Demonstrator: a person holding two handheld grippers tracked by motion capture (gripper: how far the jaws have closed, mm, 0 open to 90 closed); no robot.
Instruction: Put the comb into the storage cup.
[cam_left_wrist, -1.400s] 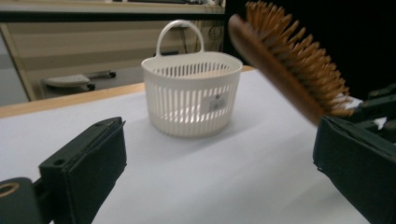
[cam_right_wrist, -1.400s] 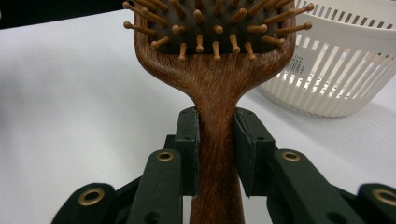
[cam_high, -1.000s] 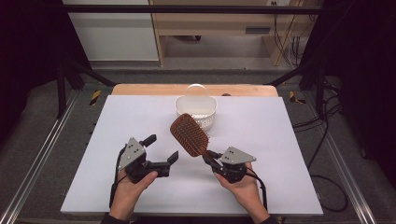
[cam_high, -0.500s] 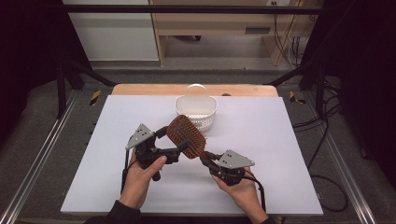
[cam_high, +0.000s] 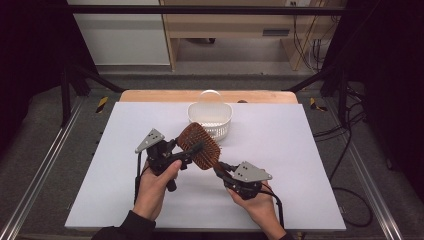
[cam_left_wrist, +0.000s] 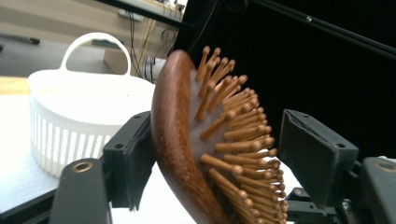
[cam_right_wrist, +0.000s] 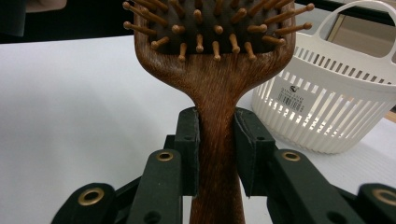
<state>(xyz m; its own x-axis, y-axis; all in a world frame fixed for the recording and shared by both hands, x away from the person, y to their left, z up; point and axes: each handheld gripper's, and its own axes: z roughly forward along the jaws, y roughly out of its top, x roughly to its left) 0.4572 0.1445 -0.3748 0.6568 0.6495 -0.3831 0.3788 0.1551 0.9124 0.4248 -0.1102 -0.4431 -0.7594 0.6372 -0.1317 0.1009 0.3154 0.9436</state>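
A wooden paddle hairbrush (cam_high: 201, 146) with brown pegs is held up off the table, tilted toward the left. My right gripper (cam_high: 220, 168) is shut on its handle; in the right gripper view the two pads (cam_right_wrist: 189, 154) squeeze the handle of the hairbrush (cam_right_wrist: 210, 84) just below the head. My left gripper (cam_high: 193, 150) is open, its jaws on either side of the brush head. In the left gripper view the hairbrush (cam_left_wrist: 182, 158) stands edge-on inside the left gripper (cam_left_wrist: 224, 158): one jaw is close against the wooden back, the other stands apart from the peg tips.
A white slotted plastic basket (cam_high: 210, 118) with a loop handle stands just behind the brush, also seen as the basket (cam_left_wrist: 70, 116) and basket (cam_right_wrist: 327, 107) in the gripper views. The white table (cam_high: 300, 165) has dark floor and metal rails around it.
My left gripper has risen and moved right, from the table's left-centre to the brush head, which now sits between its jaws. The right gripper keeps its hold on the handle.
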